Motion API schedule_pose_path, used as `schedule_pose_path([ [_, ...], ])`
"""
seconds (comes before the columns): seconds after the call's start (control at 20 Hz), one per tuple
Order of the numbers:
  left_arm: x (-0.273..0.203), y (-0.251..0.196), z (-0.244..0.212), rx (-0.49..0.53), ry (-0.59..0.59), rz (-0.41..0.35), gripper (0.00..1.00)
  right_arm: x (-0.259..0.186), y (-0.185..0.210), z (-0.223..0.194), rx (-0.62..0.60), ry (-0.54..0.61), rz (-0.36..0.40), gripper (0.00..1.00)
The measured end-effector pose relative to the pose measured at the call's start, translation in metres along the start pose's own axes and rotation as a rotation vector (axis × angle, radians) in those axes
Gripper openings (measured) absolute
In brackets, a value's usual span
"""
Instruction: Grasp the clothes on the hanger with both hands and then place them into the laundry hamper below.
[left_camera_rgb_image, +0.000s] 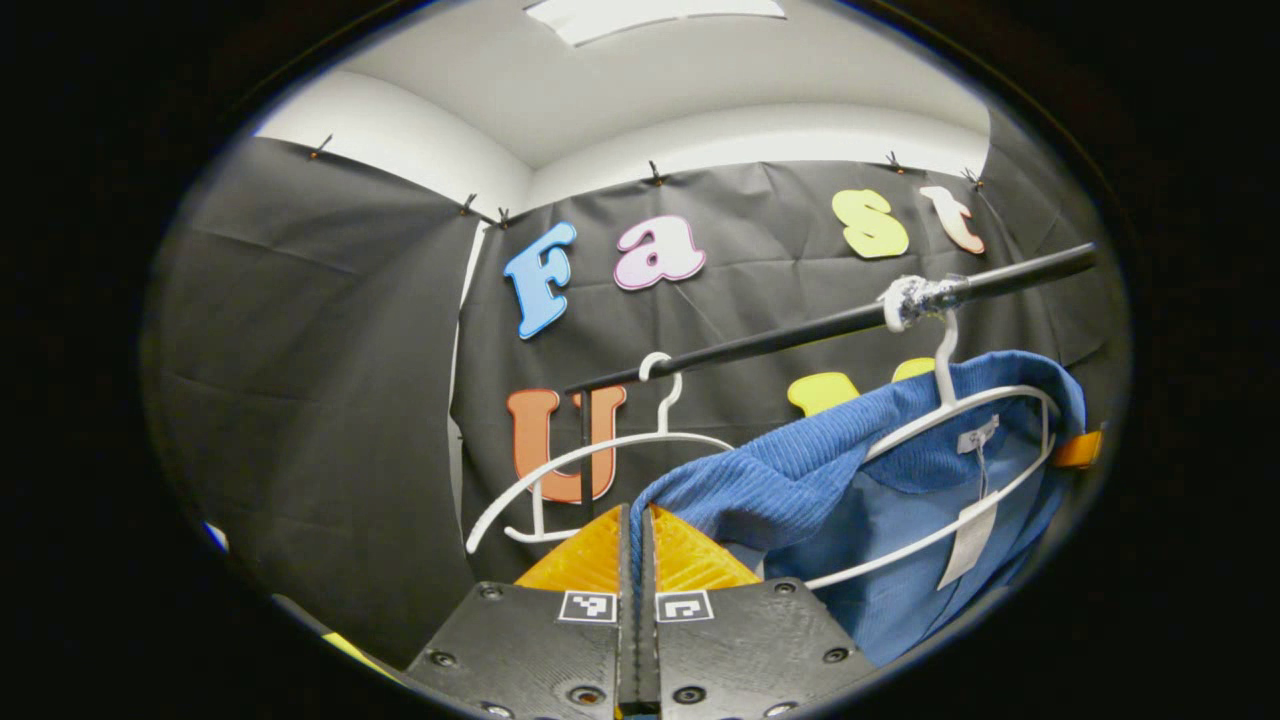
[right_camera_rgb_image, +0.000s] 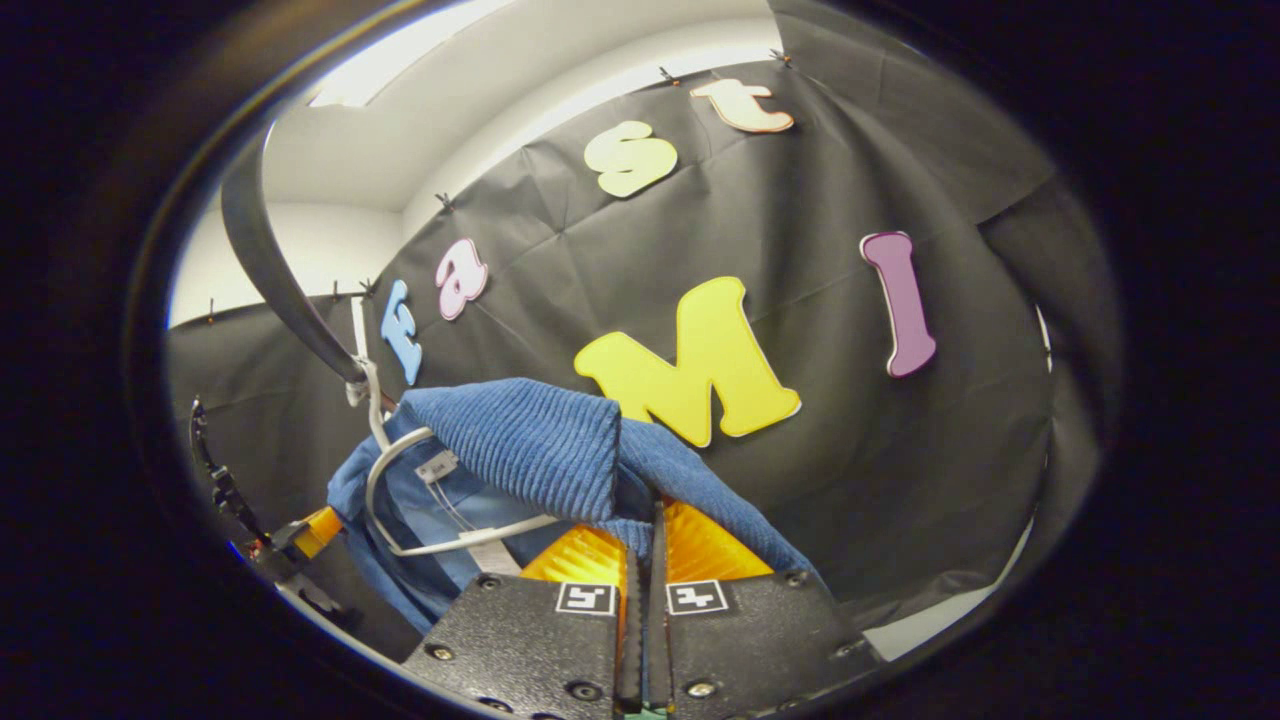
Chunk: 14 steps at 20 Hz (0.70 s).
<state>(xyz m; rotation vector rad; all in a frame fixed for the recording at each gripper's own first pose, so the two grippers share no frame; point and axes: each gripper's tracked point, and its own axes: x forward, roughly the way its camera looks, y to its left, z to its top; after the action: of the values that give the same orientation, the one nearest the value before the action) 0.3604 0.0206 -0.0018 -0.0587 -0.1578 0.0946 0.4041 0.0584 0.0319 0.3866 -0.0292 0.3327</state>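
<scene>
We count two white hangers on one black rail (left_camera_rgb_image: 800, 335) in the left gripper view. One hanger (left_camera_rgb_image: 590, 465) hangs bare toward the rail's near end. The other hanger (left_camera_rgb_image: 960, 420) carries the single blue ribbed garment (left_camera_rgb_image: 800, 470), draped over its shoulders, with two tags dangling inside the collar.

Our left gripper (left_camera_rgb_image: 636, 530) sits at the garment's near shoulder, fingers pressed together with a fold of the blue cloth running down between them, so we're pinching fabric there.

In the right gripper view, our right gripper (right_camera_rgb_image: 648, 530) meets the same garment (right_camera_rgb_image: 540, 450) at its other shoulder. The fingers are squeezed together on the blue hem, which drapes over both of them. That loaded hanger (right_camera_rgb_image: 420, 500) curves just beside, hooked on the rail (right_camera_rgb_image: 280, 280) above.
</scene>
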Motion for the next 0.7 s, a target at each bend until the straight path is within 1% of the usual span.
schedule_pose_path([
  [0.05, 0.001, 0.000, 0.001, 0.001, -0.001, 0.002, 0.00, -0.001, 0.003, -0.004, 0.011, 0.038, 0.026, 0.05],
  [0.2, 0.006, 0.001, 0.003, 0.004, -0.001, 0.002, 0.00, -0.002, 0.003, -0.010, 0.027, 0.079, 0.050, 0.06],
  [0.35, 0.009, 0.004, 0.005, 0.015, -0.003, 0.007, 0.00, -0.011, 0.022, -0.014, -0.010, 0.095, 0.125, 0.05],
  [0.45, 0.010, 0.005, 0.005, 0.006, -0.002, 0.008, 0.02, -0.014, 0.025, -0.013, -0.004, 0.090, 0.155, 0.05],
  [0.6, 0.012, 0.007, 0.005, -0.016, 0.007, 0.010, 0.04, -0.015, 0.032, 0.001, 0.121, 0.054, 0.228, 0.06],
  [0.7, 0.012, 0.006, 0.004, -0.022, 0.011, 0.007, 0.04, -0.016, 0.035, 0.003, 0.171, 0.060, 0.277, 0.05],
])
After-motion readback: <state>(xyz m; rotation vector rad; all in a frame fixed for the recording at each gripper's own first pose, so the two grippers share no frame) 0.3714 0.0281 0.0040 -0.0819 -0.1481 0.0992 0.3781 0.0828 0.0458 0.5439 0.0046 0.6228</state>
